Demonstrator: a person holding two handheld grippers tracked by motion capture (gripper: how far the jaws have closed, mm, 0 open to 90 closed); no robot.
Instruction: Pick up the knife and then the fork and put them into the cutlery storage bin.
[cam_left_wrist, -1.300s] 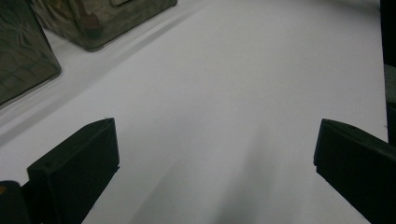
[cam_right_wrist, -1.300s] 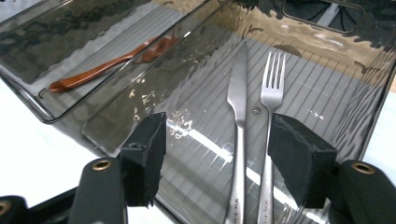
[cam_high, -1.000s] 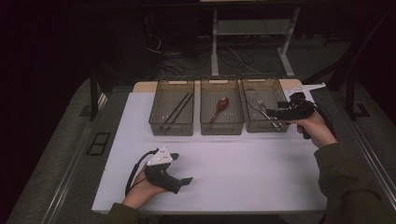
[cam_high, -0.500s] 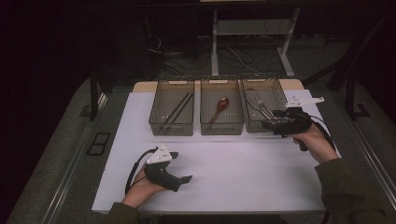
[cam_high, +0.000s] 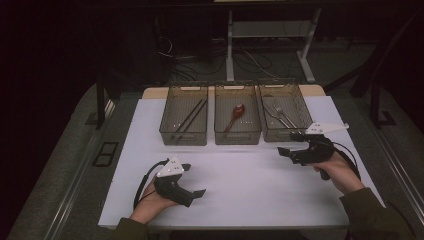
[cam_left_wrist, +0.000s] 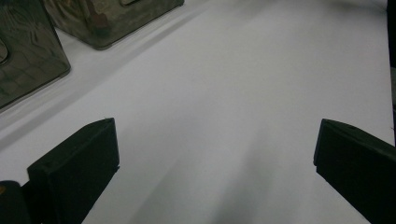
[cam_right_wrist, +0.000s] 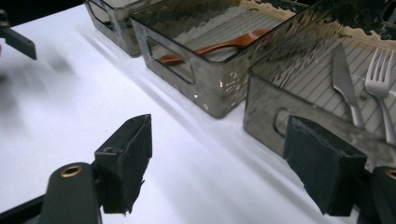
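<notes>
Your right gripper (cam_high: 286, 150) has its jaws spread wide, and they have just been opening, with nothing between them. It hangs over the white table (cam_high: 250, 185) near the right edge, just in front of the right bin (cam_high: 282, 132). A knife (cam_right_wrist: 344, 84) and a fork (cam_right_wrist: 380, 88) lie side by side in that bin. The middle bin (cam_right_wrist: 205, 93) holds a brown spoon (cam_right_wrist: 219, 45). The left bin (cam_high: 183, 122) holds dark chopsticks (cam_high: 190, 116). Your left gripper (cam_high: 197, 194) rests near the front edge on the left, jaws spread wide too, holding nothing.
</notes>
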